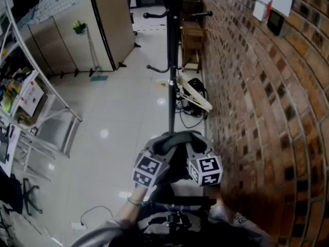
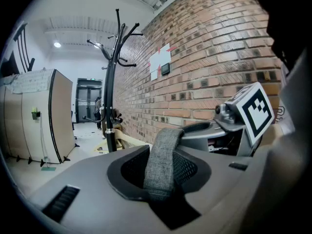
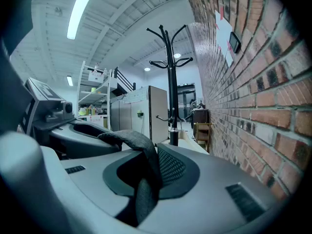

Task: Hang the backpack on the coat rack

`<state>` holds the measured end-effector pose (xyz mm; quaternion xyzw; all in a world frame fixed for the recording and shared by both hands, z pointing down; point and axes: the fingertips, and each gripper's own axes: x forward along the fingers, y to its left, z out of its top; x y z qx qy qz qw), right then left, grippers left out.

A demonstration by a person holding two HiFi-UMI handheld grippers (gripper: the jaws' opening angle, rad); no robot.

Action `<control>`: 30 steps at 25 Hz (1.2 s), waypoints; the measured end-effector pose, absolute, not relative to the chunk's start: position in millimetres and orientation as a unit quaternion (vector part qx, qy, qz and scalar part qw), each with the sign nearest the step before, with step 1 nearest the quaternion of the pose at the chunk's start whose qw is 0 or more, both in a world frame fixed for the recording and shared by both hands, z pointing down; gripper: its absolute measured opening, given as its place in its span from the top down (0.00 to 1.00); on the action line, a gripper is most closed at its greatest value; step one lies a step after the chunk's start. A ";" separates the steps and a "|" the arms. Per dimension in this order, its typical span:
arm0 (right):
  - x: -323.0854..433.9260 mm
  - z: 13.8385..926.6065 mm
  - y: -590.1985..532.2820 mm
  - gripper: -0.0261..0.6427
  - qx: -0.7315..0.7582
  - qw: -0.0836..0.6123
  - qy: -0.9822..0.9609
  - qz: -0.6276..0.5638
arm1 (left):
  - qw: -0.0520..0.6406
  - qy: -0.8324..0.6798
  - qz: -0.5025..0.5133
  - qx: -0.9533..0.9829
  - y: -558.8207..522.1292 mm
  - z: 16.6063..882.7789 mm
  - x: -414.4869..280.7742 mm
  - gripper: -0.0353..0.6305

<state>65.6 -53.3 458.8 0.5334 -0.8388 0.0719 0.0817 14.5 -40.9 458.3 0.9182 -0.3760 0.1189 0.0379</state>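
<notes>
A black coat rack (image 1: pixel 172 60) with curved hooks stands on the floor just ahead, close to the brick wall; it also shows in the left gripper view (image 2: pixel 111 91) and the right gripper view (image 3: pixel 172 82). Both grippers are side by side low in the head view, short of the pole. My left gripper (image 1: pixel 154 156) is shut on the backpack's grey handle strap (image 2: pixel 163 160). My right gripper (image 1: pixel 201 153) is shut on the same strap (image 3: pixel 141 155). The strap arches between them (image 1: pixel 177 138). The dark backpack (image 1: pixel 175 210) hangs below them, mostly hidden.
A brick wall (image 1: pixel 257 112) runs along the right. A wooden chair (image 1: pixel 191 42) stands behind the rack, with pale wooden pieces and cables (image 1: pixel 193 99) at its base. A beige cabinet (image 1: pixel 97 30) is at the back left and metal shelving (image 1: pixel 31 107) at the left.
</notes>
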 end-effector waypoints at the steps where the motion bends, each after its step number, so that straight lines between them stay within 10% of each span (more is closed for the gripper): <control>1: 63.2 457.4 -63.7 0.86 0.537 0.079 -0.836 0.075 | 0.035 -0.376 0.120 0.918 -51.8 456.0 11.7 0.77; 30: 48.2 436.3 -270.7 0.86 0.557 0.105 -0.821 0.075 | 0.031 -0.349 0.123 0.928 -268.4 443.1 4.3 0.77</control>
